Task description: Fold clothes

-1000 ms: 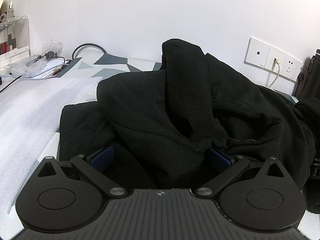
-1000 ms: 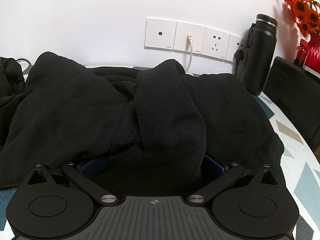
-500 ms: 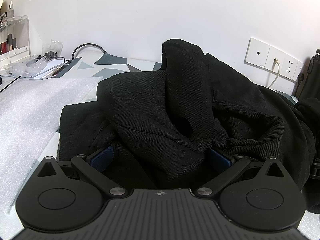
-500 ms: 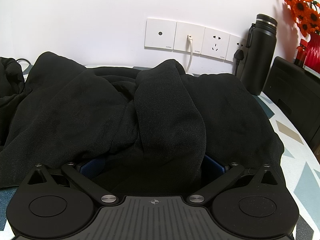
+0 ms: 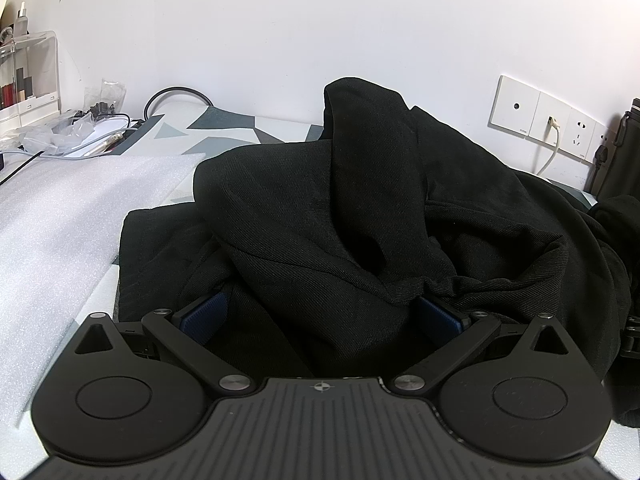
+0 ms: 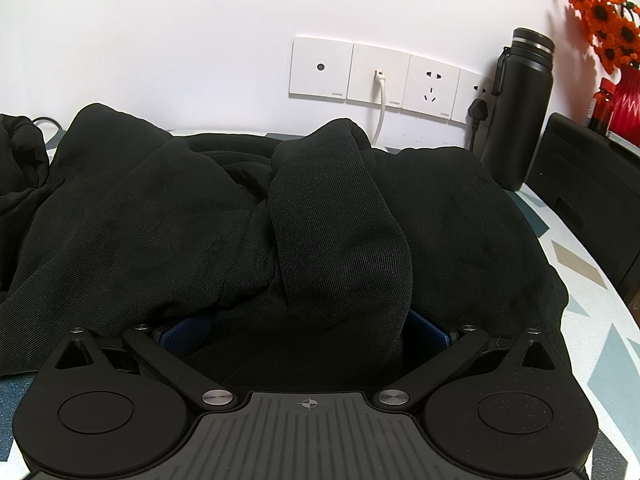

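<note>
Black garment (image 5: 360,216) heaped on patterned desk (image 5: 224,136), crumpled, many folds; garment type not clear. Same black garment (image 6: 280,216) fills centre of R wrist view.

L claw (image 5: 320,316): jaws spread wide, blue pads (image 5: 202,318) visible either side, cloth bunched in the gap and draped over both. Wide apart, no pinch seen; whether cloth is merely resting between pads can't be told.

R claw (image 6: 306,332): likewise wide apart, blue pads (image 6: 186,330) partly hidden under fabric, thick fold hanging down the middle of the gap. No clamp on cloth visible.

Surroundings, L view: white foam sheet (image 5: 68,208) on desk just left of garment, touching its edge; clear plastic bags + cables (image 5: 80,128) beyond; black cable loop (image 5: 176,94) by wall; wall sockets (image 5: 540,116) at right w/ white plug.

R view: socket row (image 6: 384,76) on wall behind garment; black flask (image 6: 520,108) upright right of sockets; orange flowers (image 6: 604,12) in red vase (image 6: 628,100) far right; black box (image 6: 592,184) beside desk edge.
</note>
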Available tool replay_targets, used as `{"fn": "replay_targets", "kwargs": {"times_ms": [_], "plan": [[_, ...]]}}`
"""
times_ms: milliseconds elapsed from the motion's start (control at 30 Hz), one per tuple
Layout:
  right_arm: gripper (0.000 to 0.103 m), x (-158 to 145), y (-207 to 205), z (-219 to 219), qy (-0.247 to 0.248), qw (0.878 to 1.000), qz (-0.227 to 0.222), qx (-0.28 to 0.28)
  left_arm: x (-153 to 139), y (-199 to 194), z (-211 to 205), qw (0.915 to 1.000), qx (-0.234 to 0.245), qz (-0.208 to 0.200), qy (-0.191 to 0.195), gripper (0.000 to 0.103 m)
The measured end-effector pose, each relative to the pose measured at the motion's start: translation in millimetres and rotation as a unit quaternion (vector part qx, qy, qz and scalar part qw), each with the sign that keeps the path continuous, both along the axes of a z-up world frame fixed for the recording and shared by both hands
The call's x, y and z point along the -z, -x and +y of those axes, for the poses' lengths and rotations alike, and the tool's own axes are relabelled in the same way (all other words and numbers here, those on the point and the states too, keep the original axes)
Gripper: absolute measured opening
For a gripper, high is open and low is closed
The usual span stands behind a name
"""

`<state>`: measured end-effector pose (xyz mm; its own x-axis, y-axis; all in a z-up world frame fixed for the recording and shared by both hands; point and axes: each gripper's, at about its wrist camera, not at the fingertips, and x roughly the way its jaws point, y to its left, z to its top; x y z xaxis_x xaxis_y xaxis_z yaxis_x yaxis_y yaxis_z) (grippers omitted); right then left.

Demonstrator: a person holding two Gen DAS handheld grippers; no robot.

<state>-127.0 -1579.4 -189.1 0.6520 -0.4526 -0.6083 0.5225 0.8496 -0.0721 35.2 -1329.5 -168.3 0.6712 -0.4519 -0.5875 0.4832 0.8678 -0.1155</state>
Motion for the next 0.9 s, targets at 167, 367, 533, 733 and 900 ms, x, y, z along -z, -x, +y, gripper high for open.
{"fn": "replay_targets", "kwargs": {"times_ms": [167,367,533,733,900], "plan": [[0.102,0.0,0.0,0.0,0.000,1.000,0.000,0.000,0.1,0.0,0.3,1.0000,0.000,0.000,0.000,0.103],[0.102,0.2,0.5,-0.4,0.000,1.000,0.000,0.000,0.3,0.0,0.6,1.0000,0.000,0.000,0.001,0.103],[0.102,0.4,1.4,-1.0,0.000,1.000,0.000,0.000,0.4,0.0,1.0,1.0000,0.001,0.000,0.001,0.103],[0.102,0.4,2.0,-1.5,0.000,1.000,0.000,0.000,0.4,0.7,-1.9,1.0000,0.000,-0.002,-0.006,0.103],[0.102,0.8,3.7,-2.5,-0.002,1.000,0.000,-0.002,0.4,0.1,-1.2,1.0000,0.001,-0.001,-0.003,0.103]]}}
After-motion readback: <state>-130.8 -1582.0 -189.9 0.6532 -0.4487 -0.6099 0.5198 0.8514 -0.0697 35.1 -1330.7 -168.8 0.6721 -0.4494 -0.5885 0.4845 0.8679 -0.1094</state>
